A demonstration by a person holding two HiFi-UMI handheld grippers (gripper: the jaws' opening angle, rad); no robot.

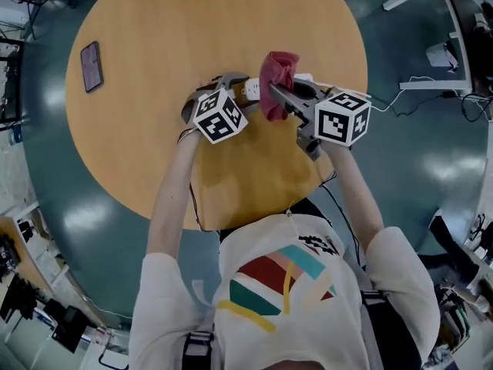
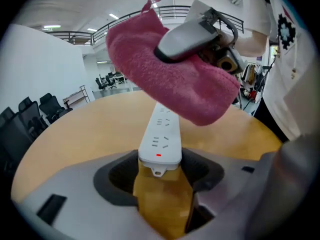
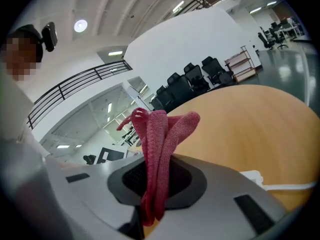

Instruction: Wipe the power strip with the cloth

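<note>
1. Where the person's white shirt (image 1: 254, 245) fills the lower edge of the head view, two bare forearms (image 1: 173, 199) reach forward over a round wooden bench (image 1: 146, 21).
2. The left claw (image 1: 237, 85) sits low over the bench. Its own view shows its jaws closed on the near end of a white power strip (image 2: 160, 134) (the end with the small red light), one pad against each side.
3. From that grip the power strip lies along the bench, running away from the left claw towards the person's right.
4. The right claw (image 1: 271, 91) comes in from the right, its jaws clamped on a folded pink cloth (image 1: 277, 72). In the right gripper view the cloth stands up between the pads and hangs out below them.
5. The cloth is held over the middle of the power strip and hides the strip's far part in the left gripper view. Whether its lowest fold touches the strip cannot be told.
6. A white cable (image 3: 292, 186) leaves the strip's far end and runs off the bench's right edge.
7. Well apart from all this, on the left of the bench, a dark phone (image 1: 91, 65) lies flat.
8. Beyond the bench lie a teal floor (image 1: 400, 168) and, in the gripper views, rows of black office chairs (image 3: 192, 81).
</note>
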